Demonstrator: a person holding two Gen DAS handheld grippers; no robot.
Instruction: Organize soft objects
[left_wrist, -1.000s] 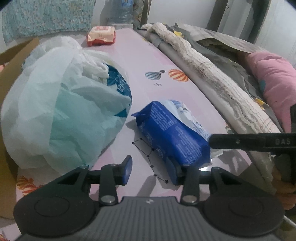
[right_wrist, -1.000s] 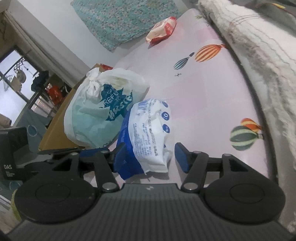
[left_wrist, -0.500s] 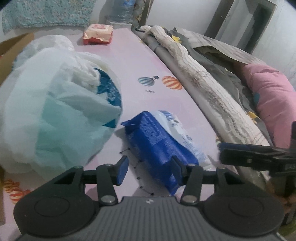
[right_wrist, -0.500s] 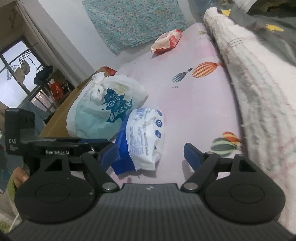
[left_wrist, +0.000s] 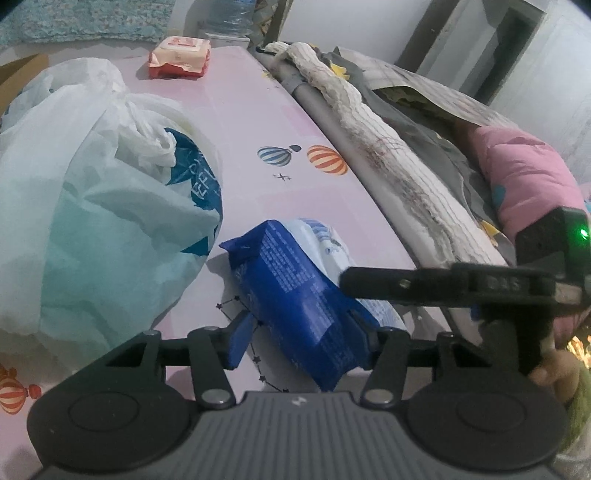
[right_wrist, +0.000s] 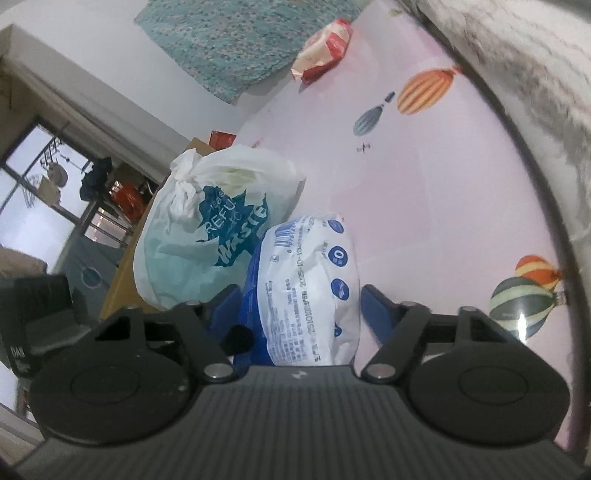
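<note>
1. Blue-and-white soft pack (left_wrist: 306, 306) lies on the pink balloon-print bed sheet (left_wrist: 258, 122), crinkled, printed with small text.
2. Left gripper (left_wrist: 301, 334) straddles its near end, fingers apart.
3. Right gripper (right_wrist: 299, 314) is closing around the pack, a gap beside one finger.
4. Knotted white bag (right_wrist: 218, 225) sits just behind.
5. Far off, a red-and-white packet (left_wrist: 181, 57).

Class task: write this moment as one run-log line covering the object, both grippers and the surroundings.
object: blue-and-white pack on pink table | left gripper: open around pack | right gripper: jaws closing around pack | beside: white plastic bag
</note>
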